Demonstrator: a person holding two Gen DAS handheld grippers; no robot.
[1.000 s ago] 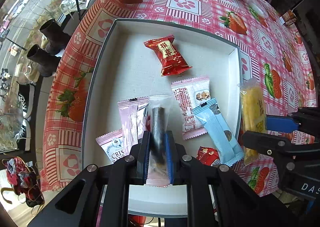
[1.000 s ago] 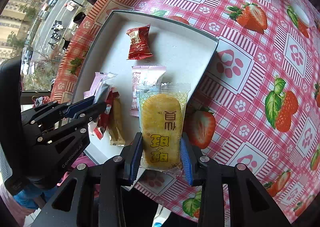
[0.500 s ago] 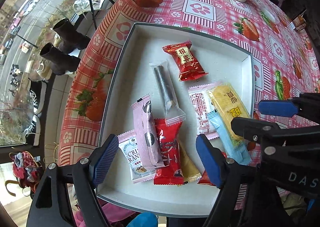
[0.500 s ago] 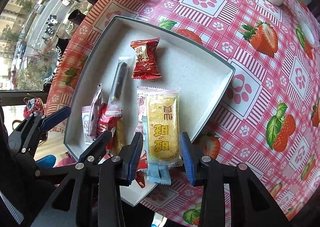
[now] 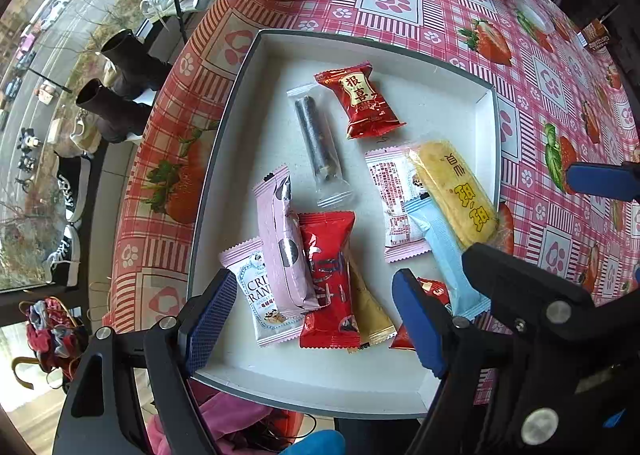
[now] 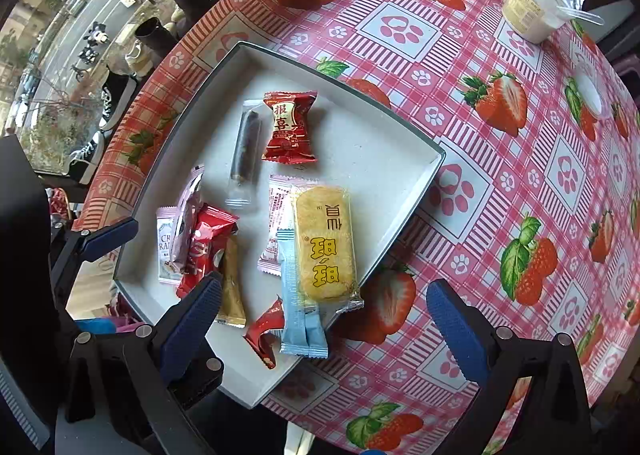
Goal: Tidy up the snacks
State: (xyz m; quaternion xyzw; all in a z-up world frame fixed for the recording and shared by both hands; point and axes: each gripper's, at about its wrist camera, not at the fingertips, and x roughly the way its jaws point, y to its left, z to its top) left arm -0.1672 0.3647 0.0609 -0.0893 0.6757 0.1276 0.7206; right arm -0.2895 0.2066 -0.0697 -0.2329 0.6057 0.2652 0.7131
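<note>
Counter [image 6: 500,183], covered by a pink check cloth with strawberries and paw prints, fills most of both views. White tray [image 6: 372,143] with a dark outer edge sits on it near the counter's rim; the street outside shows beyond.

Left tool [image 5: 308,319] points down over the near part of the tray, jaws standing wide, nothing between the pads; below the gap lie a white-and-pink packet [image 5: 256,295], a pink bar [image 5: 282,247], a red wrapper [image 5: 328,279] and a gold stick [image 5: 370,311], overlapping side by side.

Right tool [image 6: 324,319] also points down, over the tray's corner edge. Its jaws have just been opening and now stand fully wide, pads clear of everything, though wrapper ends lie below the gap.

Yellow cake packet [image 6: 324,243] lies in the tray, on top of a pale pink-edged packet [image 6: 278,223] and just beside a light blue bar [image 6: 298,307]; its clear end overhangs the tray wall. The blue bar's end also pokes over the rim. A small red wrapper [image 6: 262,331] sits beside it, partly hidden, so whether it rests flat is unclear.

Further in: a clear sleeve holding a dark roll [image 5: 316,143], just beside a red candy pack [image 5: 360,99] with gold characters.

Far side of the counter: a cream tub [image 6: 536,3] with a plastic spoon
</note>
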